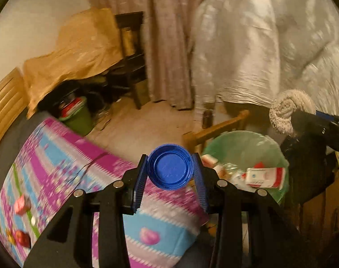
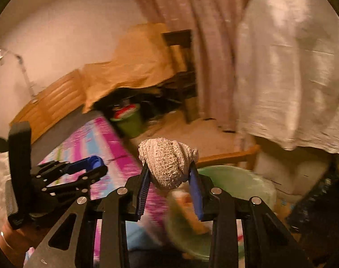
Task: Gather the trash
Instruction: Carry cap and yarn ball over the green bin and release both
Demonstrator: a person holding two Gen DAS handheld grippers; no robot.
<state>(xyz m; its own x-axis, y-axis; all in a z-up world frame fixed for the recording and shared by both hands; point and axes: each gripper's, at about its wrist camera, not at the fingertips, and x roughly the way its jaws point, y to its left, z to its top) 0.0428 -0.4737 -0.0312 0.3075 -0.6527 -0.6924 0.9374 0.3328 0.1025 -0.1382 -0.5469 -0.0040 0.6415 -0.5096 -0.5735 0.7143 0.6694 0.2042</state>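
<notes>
Lower left, the patterned bedspread [image 1: 64, 167]; at centre the left gripper [image 1: 170, 167] clamps a blue bottle cap [image 1: 170, 167]. Right of it sits the green-lined trash bin [image 1: 243, 143], and the right gripper [image 2: 169, 174] pinches a rolled beige cloth [image 2: 167, 163].

A pale curtain [image 1: 167, 44] hangs far back; a dark wooden chair [image 1: 130, 55] stands just left of it.

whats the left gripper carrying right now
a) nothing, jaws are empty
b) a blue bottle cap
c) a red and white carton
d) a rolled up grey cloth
b: the left gripper is clamped on a blue bottle cap, its open side facing the camera; the rolled cloth sits in the right gripper instead.
</notes>
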